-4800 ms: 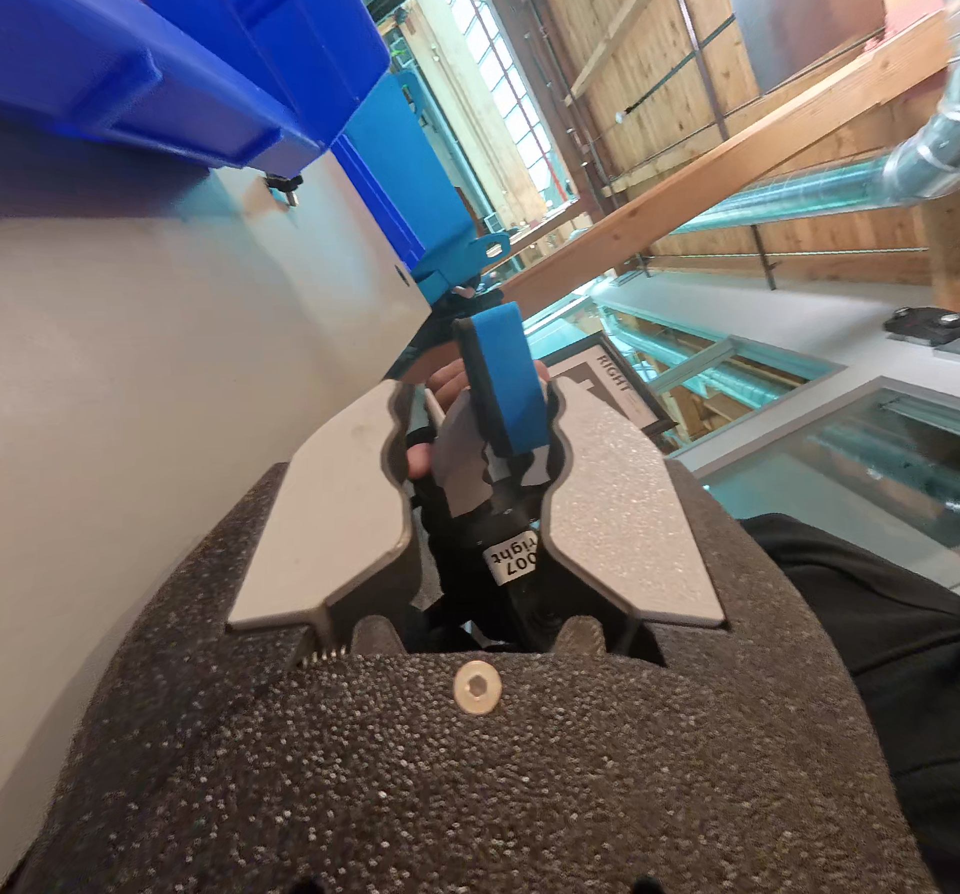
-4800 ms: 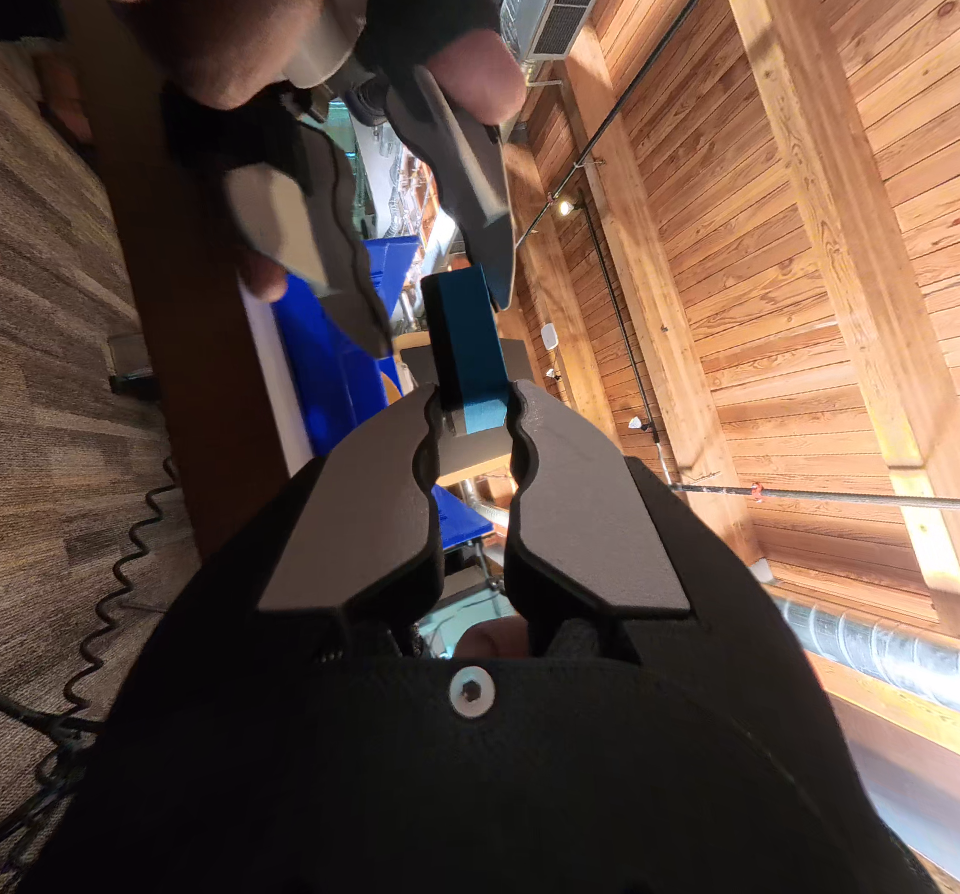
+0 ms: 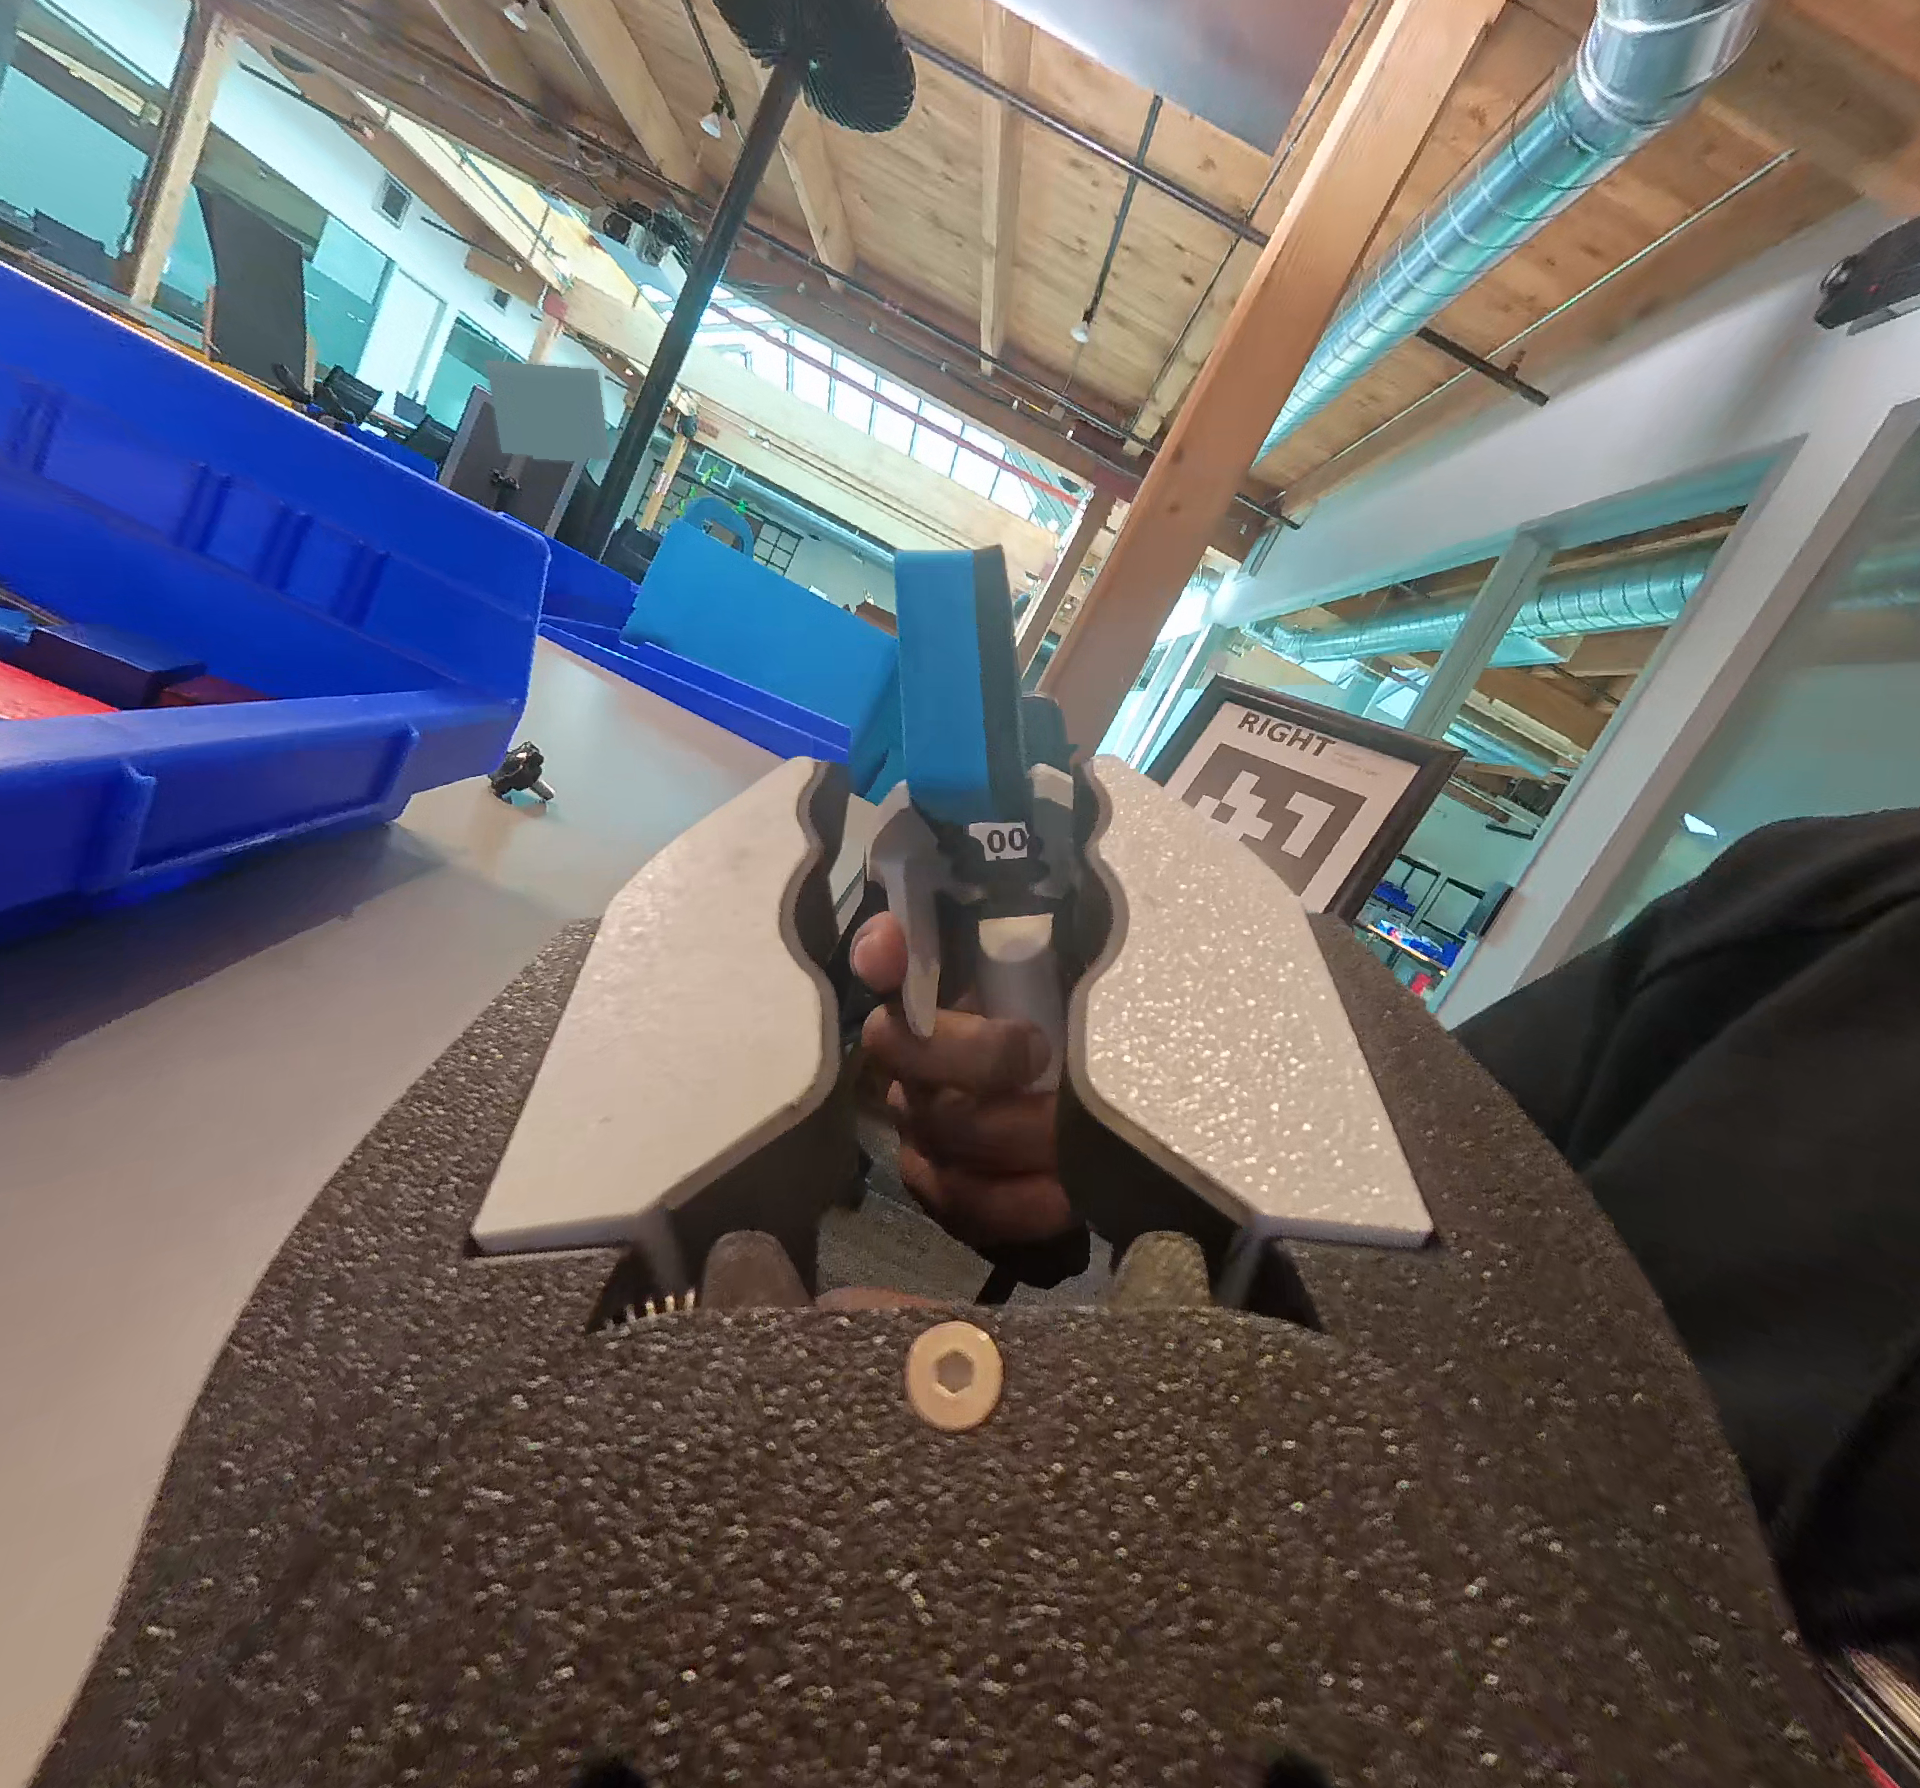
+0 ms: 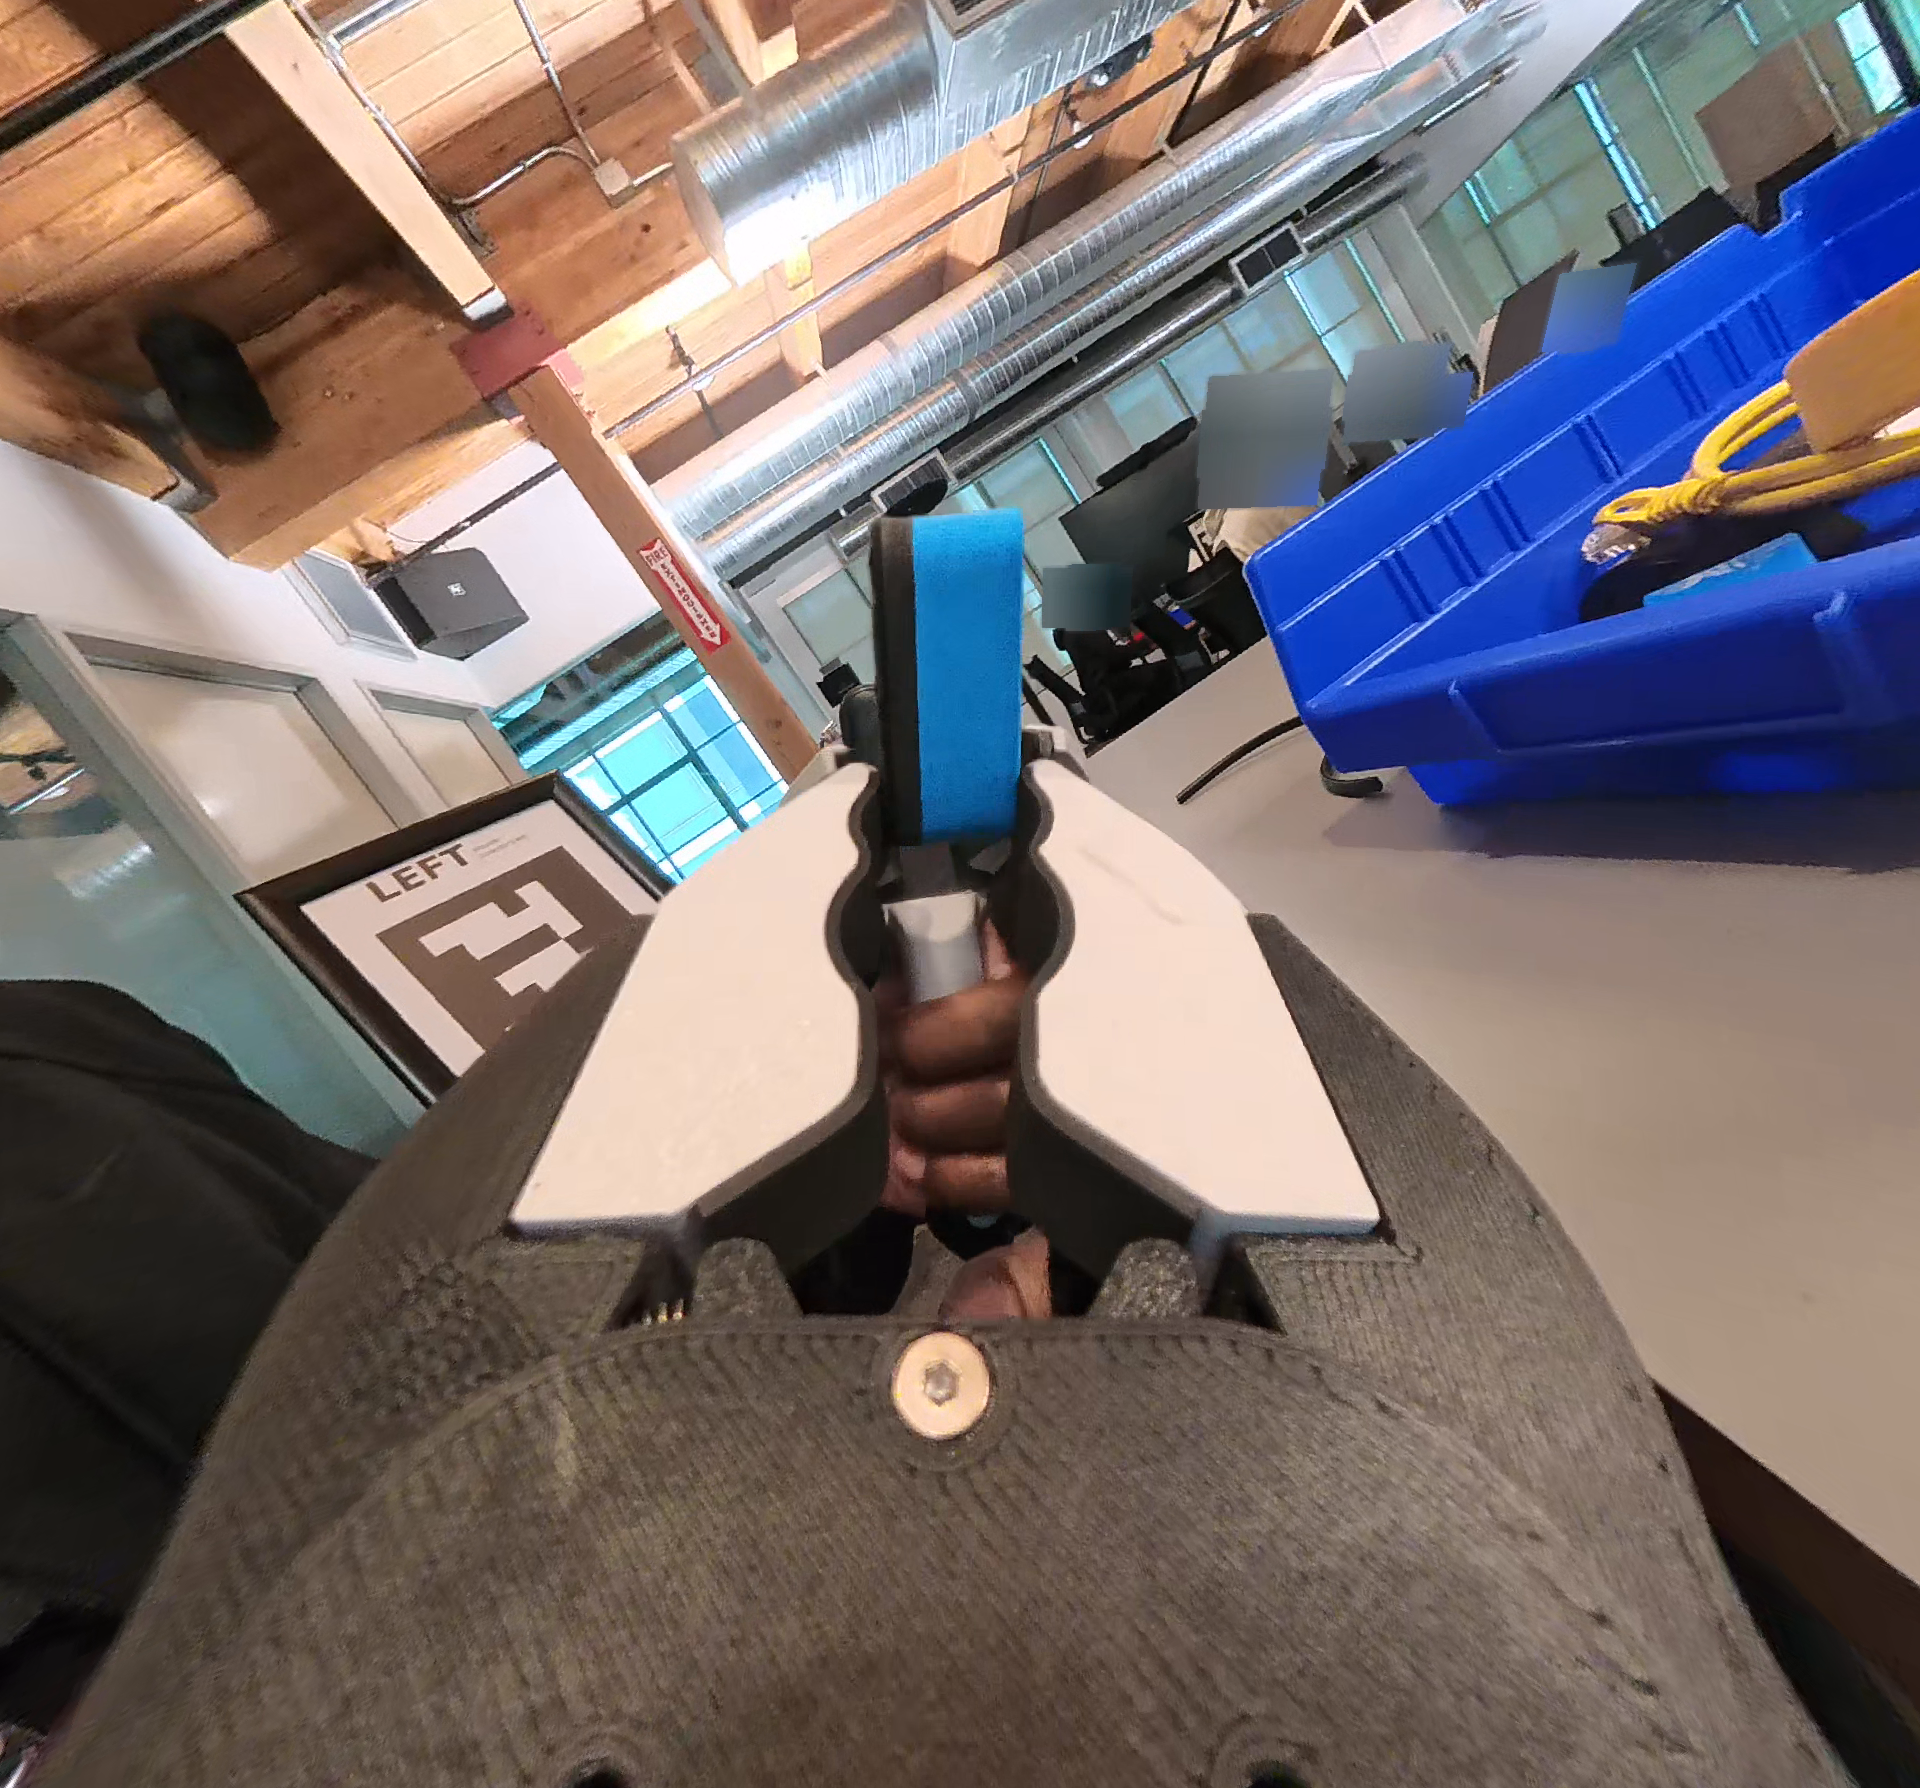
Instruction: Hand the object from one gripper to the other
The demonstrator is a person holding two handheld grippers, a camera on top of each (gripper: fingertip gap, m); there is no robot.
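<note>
While tilted up toward the timber ceiling (image 3: 1039, 180), looking across a grey table (image 3: 208, 1115) at blue bins (image 3: 260, 575), middle left in the left wrist view, right edge (image 4: 1558, 616) in the right. Lower centre: left gripper (image 3: 956, 782) and right gripper (image 4: 951, 793), each with 2 grey jaws nearly meeting beside a blue-and-black strip (image 3: 940, 678) (image 4: 961, 678); clenched or released, cannot tell. Cannot tell whether that strip is the object. Left of centre, 1 small black knob (image 3: 520, 774).
</note>
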